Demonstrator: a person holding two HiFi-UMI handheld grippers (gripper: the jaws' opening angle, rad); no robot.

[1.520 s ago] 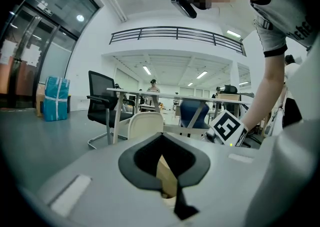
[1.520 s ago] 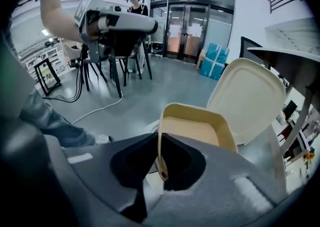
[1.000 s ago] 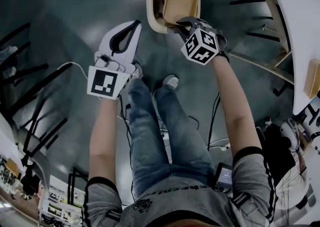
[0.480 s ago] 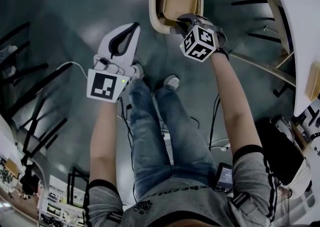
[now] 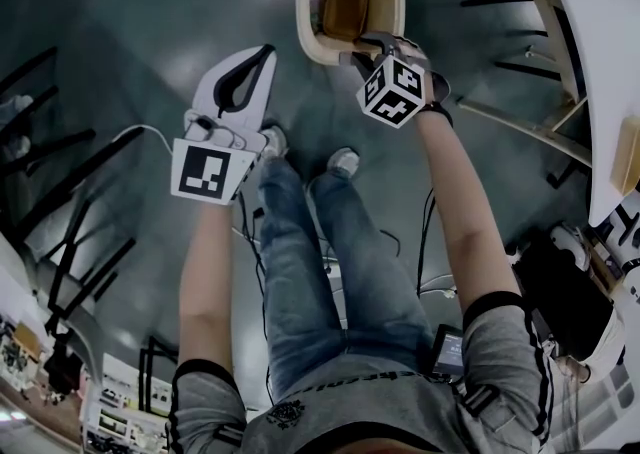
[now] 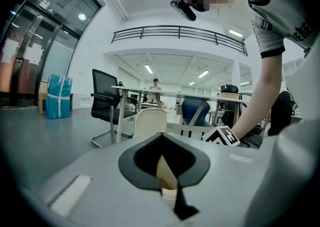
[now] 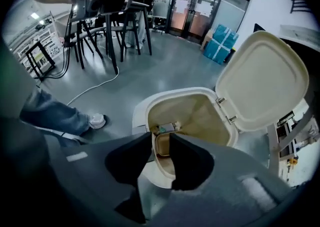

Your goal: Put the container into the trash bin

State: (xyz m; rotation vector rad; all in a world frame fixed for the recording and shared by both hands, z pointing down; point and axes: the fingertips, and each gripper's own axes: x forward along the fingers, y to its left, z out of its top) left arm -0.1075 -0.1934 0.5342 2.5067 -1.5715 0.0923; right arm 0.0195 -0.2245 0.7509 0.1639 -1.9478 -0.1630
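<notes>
Tan square plastic container [image 5: 346, 10] lies in the cream trash bin [image 5: 304, 12]; right claw [image 7: 161, 137], spread, could clip the rim when withdrawing; left claw [image 5: 265, 50] pressed together.

Trash bin [image 5: 302, 4] mouth open, lid [image 7: 262, 87] swung back on the far side; right gripper [image 5: 358, 45] over the near rim; floor [image 5: 140, 22] to the left clear.

Cream trash bin [image 5: 308, 22]; tan container [image 5: 346, 10]; grey floor [image 5: 140, 12]; blue jeans [image 5: 330, 272]; black-white squares on right hand-held gripper [image 5: 358, 42].
</notes>
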